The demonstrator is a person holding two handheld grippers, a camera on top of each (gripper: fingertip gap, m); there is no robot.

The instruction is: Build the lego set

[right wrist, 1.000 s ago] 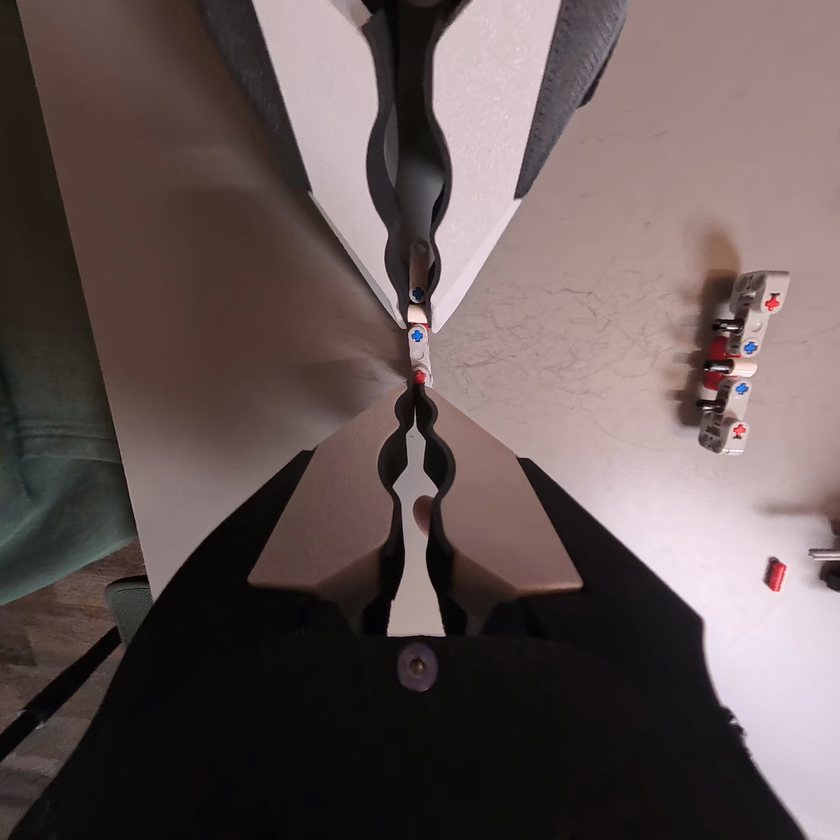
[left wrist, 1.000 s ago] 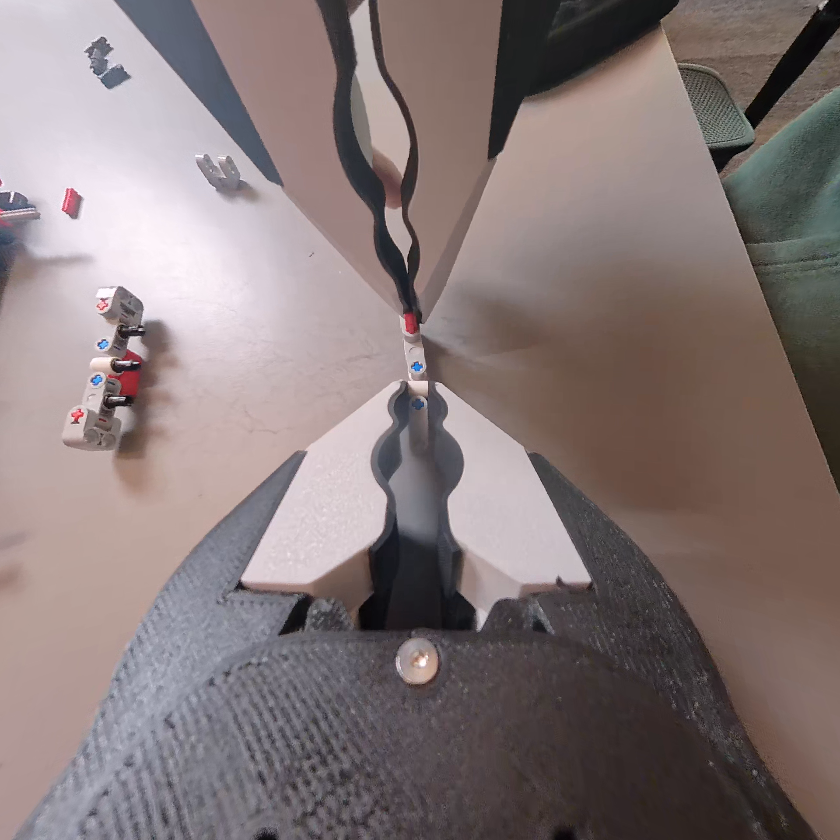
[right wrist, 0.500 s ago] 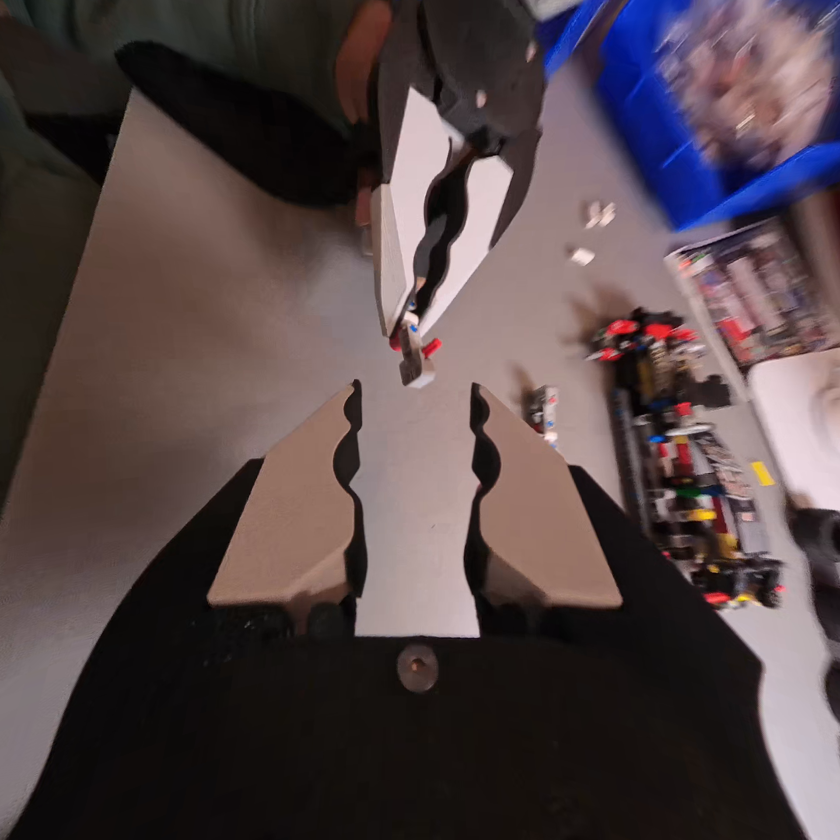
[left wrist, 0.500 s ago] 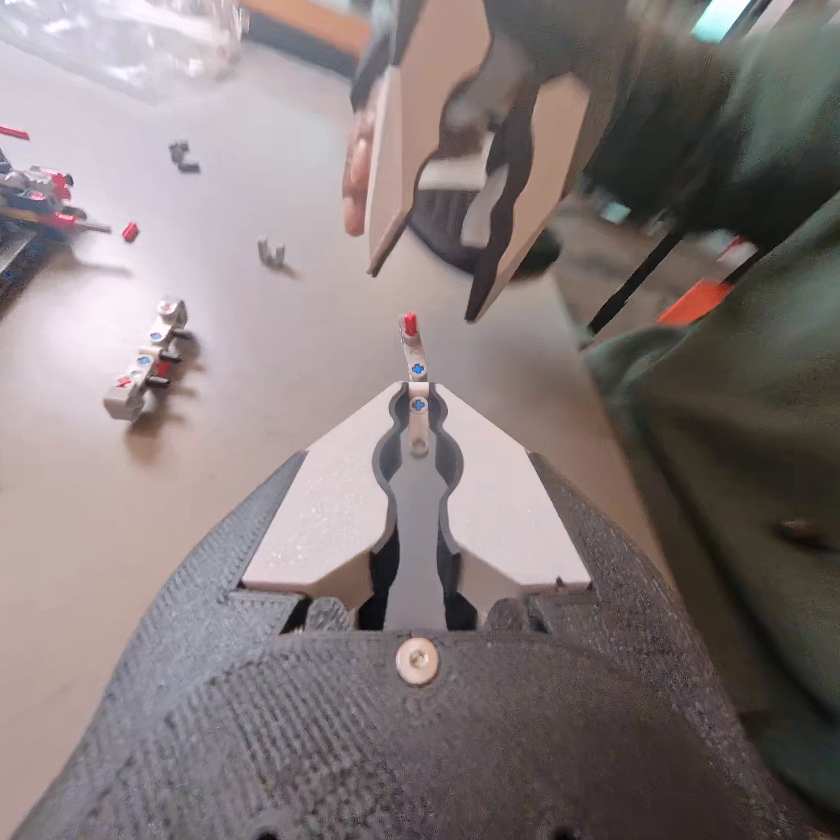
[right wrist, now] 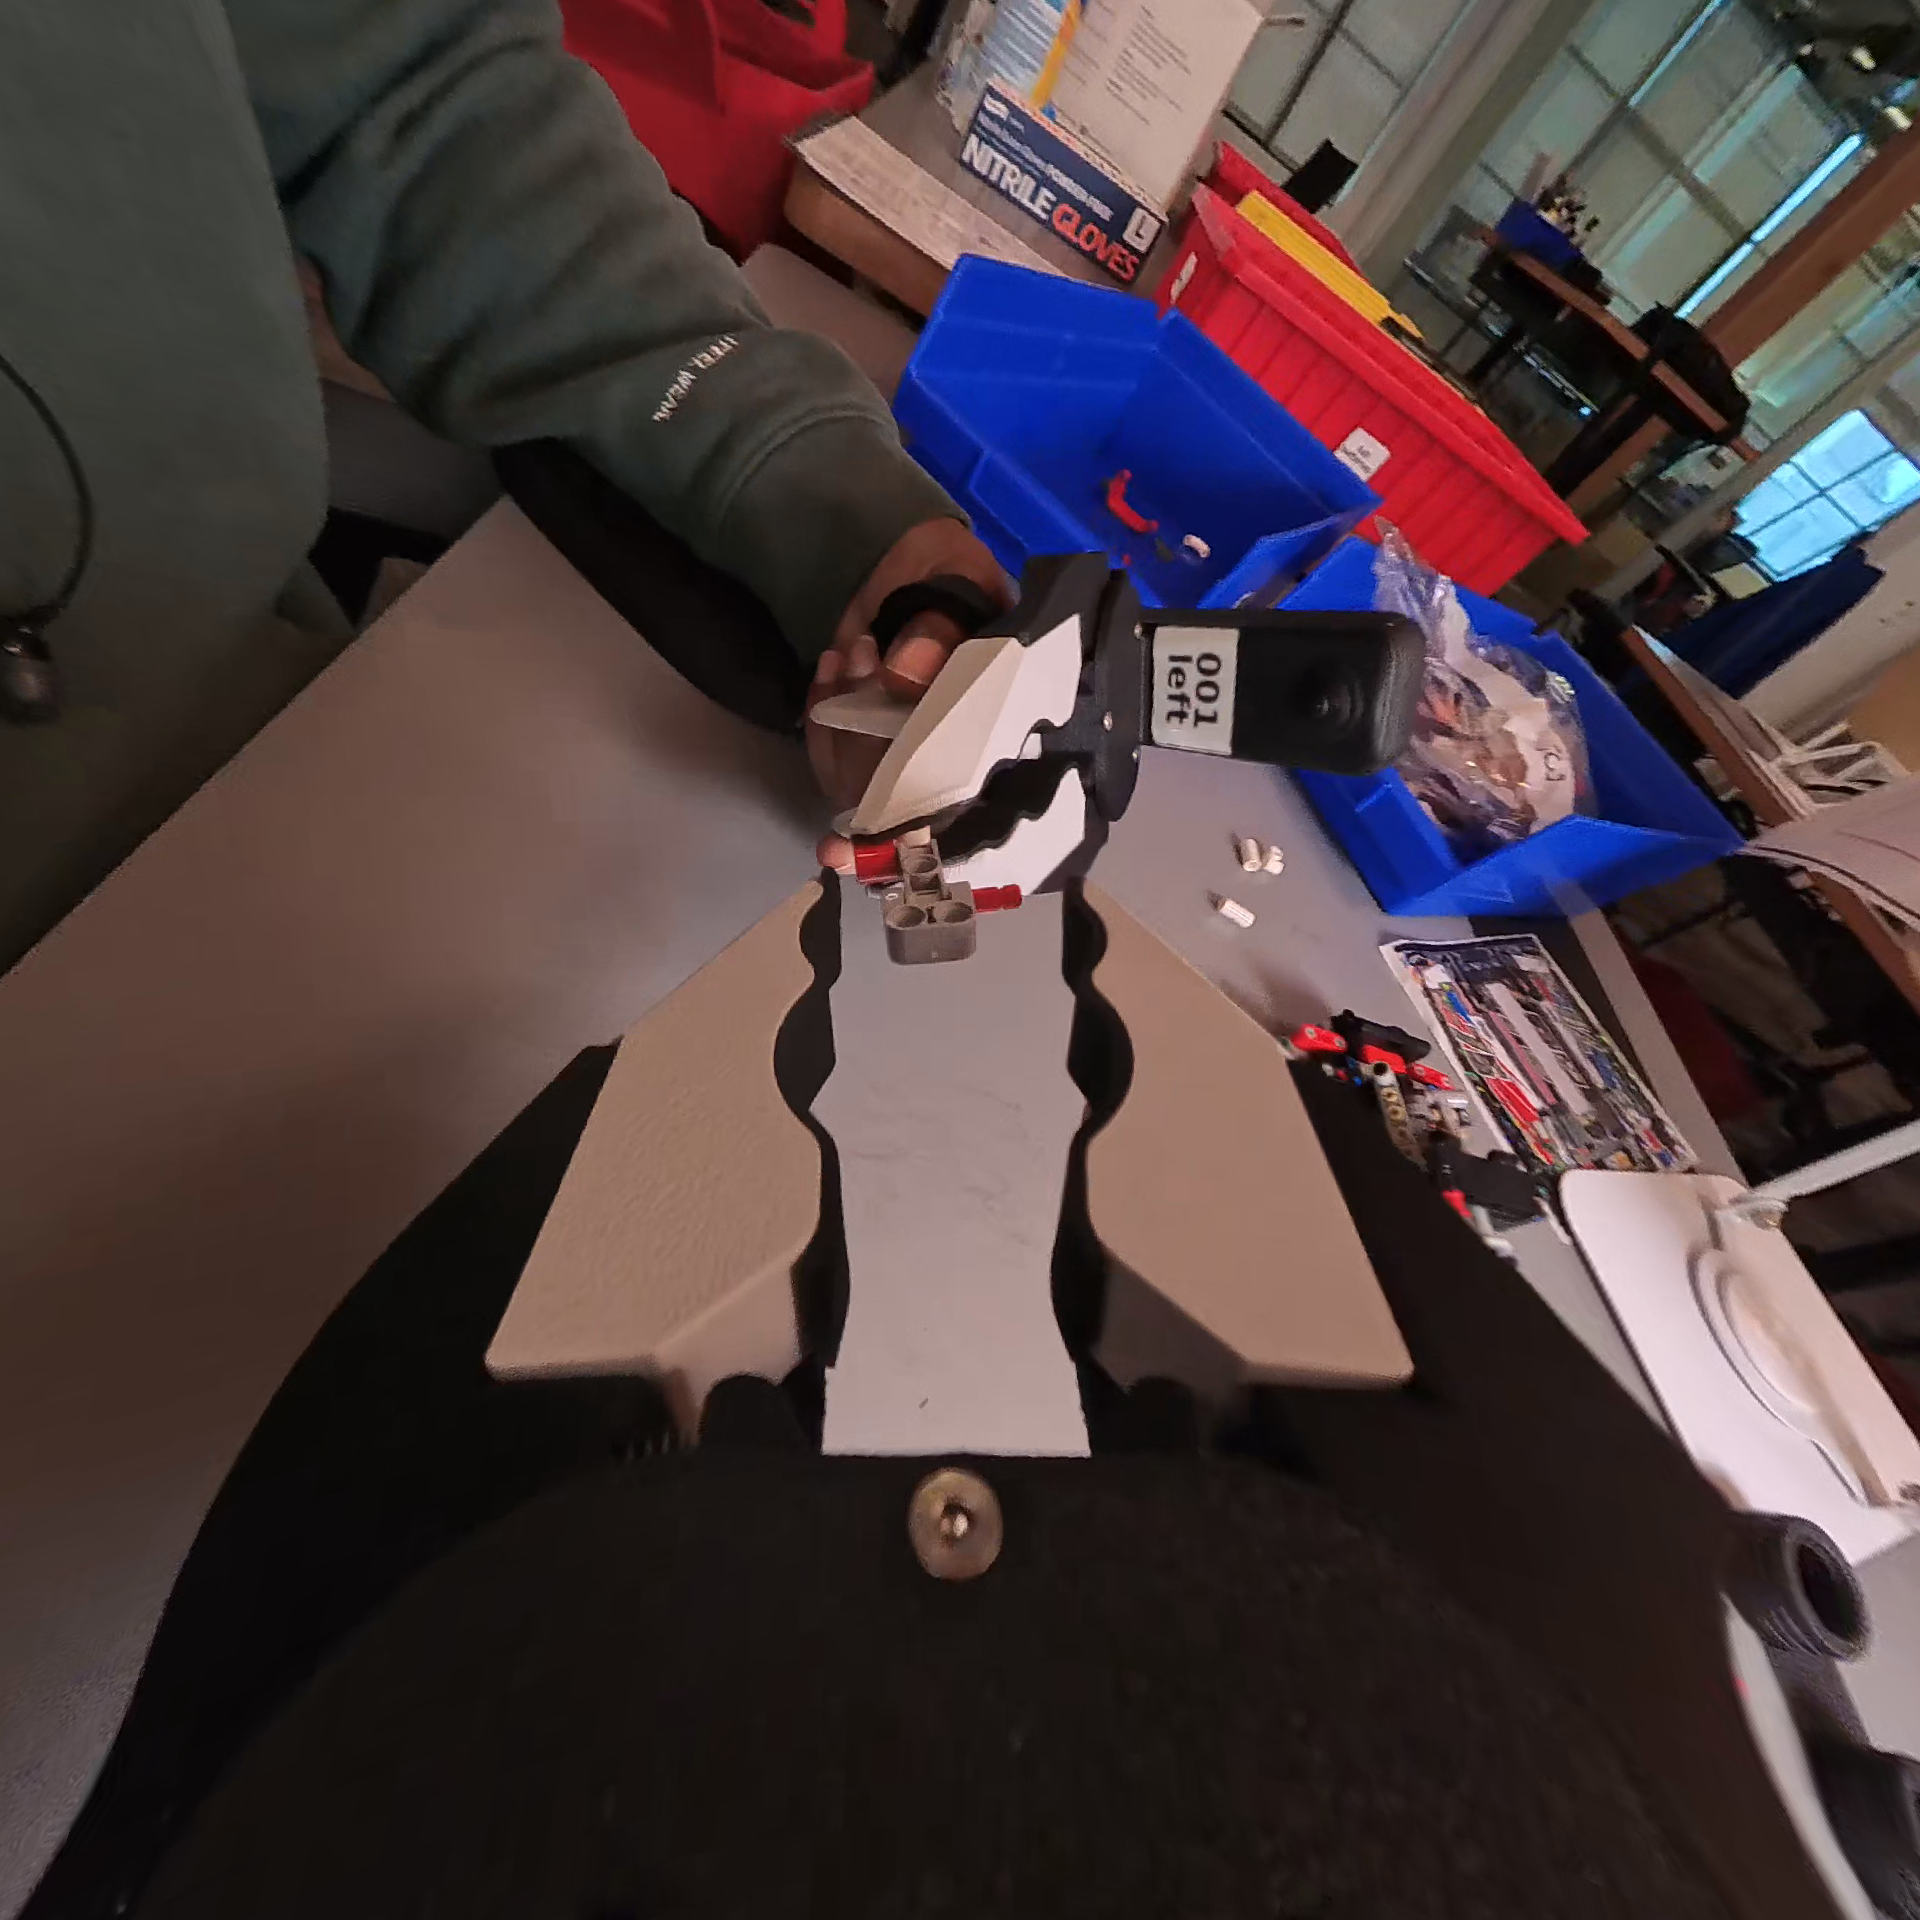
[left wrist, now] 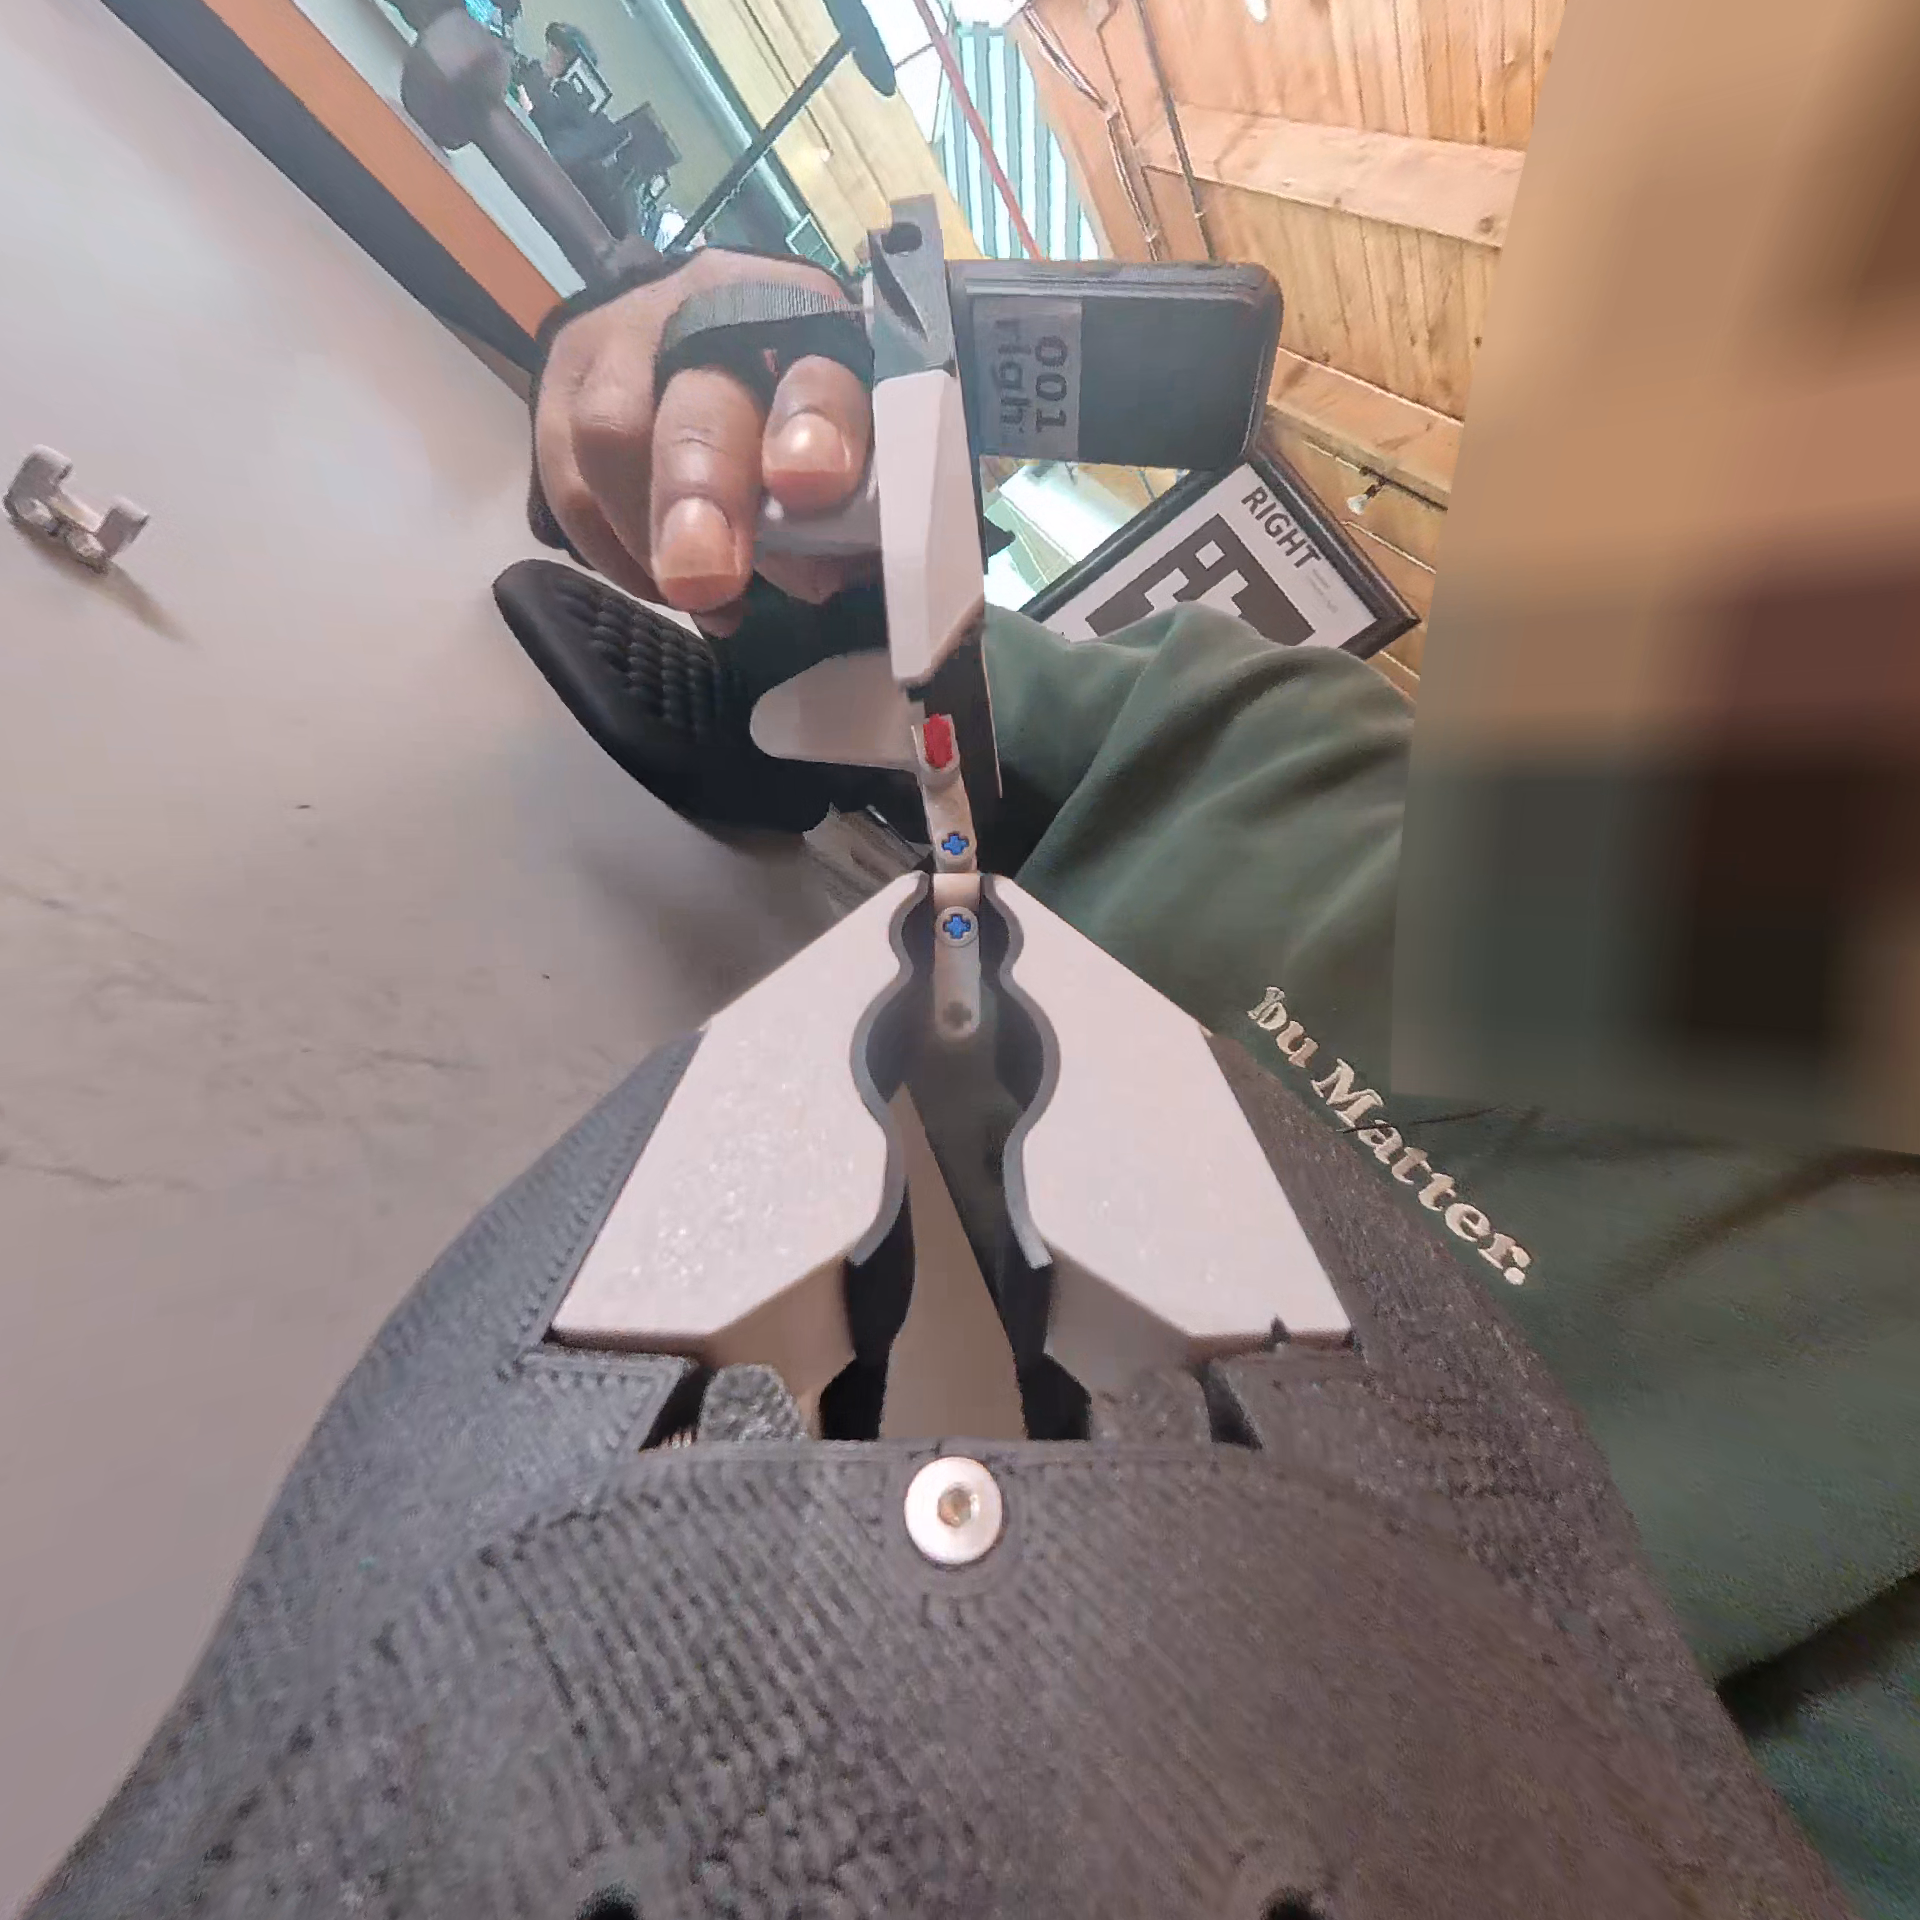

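Observation:
My left gripper (left wrist: pixel 956 883) is shut on a small lego assembly (left wrist: pixel 951 831): light grey connectors with blue cross pins and a red pin at the far end. It holds the assembly in the air above the grey table (left wrist: pixel 260 831). In the right wrist view my right gripper (right wrist: pixel 948 888) is open and empty. The assembly (right wrist: pixel 930 914), with its red pins sticking out to both sides, sits between its fingertips without being gripped. The left gripper (right wrist: pixel 914 831) comes in from above there. In the left wrist view a right finger (left wrist: pixel 925 582) shows edge-on just beyond the red pin.
A grey U-shaped piece (left wrist: pixel 73 509) lies on the table at the left. A partly built lego car (right wrist: pixel 1392 1070), a booklet (right wrist: pixel 1538 1049), small white pieces (right wrist: pixel 1252 857), blue bins (right wrist: pixel 1122 416) and a red bin (right wrist: pixel 1382 384) are at the right. A person's green sleeve (right wrist: pixel 623 364) is close. The tips of both grippers are at nearly the same place.
My right gripper let go of the assembly's red end and opened. Both grippers lifted and tilted up from the table. My left gripper kept its hold throughout.

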